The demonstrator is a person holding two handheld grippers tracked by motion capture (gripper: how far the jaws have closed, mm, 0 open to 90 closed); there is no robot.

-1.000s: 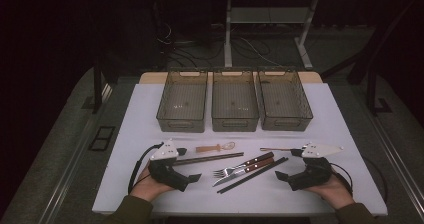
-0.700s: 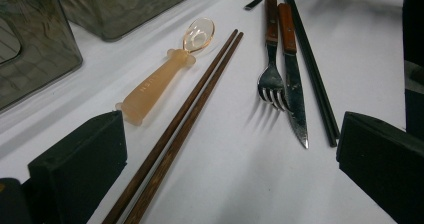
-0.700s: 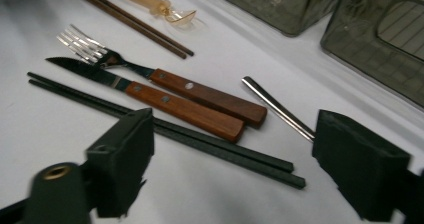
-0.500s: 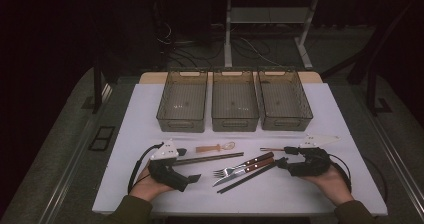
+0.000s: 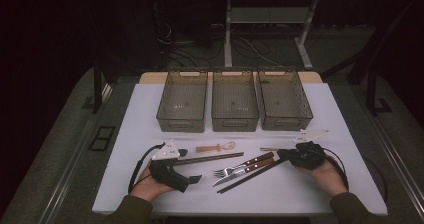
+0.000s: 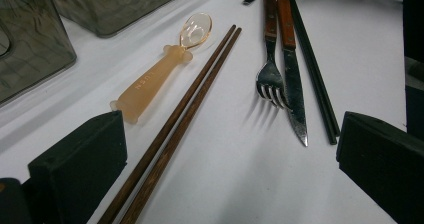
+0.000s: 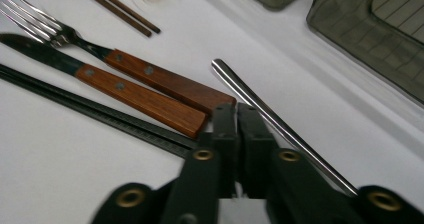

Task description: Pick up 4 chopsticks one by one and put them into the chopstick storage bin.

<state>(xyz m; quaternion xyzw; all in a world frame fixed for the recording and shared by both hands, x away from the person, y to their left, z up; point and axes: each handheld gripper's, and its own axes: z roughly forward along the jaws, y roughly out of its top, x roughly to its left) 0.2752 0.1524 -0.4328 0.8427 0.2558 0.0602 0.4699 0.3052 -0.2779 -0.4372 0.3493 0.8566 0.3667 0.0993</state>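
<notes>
A slim metal rod (image 7: 280, 121), perhaps a steel chopstick, lies on the white table (image 5: 125, 124) near its right front; in the right gripper view it runs diagonally just beside the right gripper (image 7: 236, 115), and it cannot be told whether the two touch; the jaws of that gripper have just been closing and now stand pressed together with nothing visible between them. In the high view the right gripper (image 5: 286, 155) sits low at the table's right, held by the person's right hand (image 5: 327, 171); just to its left lie a fork (image 5: 242, 166) and a knife (image 5: 250, 170) with brown wooden handles, side by side, and a black chopstick pair (image 5: 250, 176) slanting beside them. Farther left lie brown wooden chopsticks (image 5: 215, 158) and a translucent orange baby spoon (image 5: 216, 147). The left gripper (image 5: 192, 180) rests at the front left in the person's left hand (image 5: 147, 184); in the left gripper view its jaws stand wide apart, holding nothing, with the wooden chopsticks (image 6: 175, 129) running between them. Three empty smoky plastic bins (image 5: 235, 101) stand in a row at the back of the table.
</notes>
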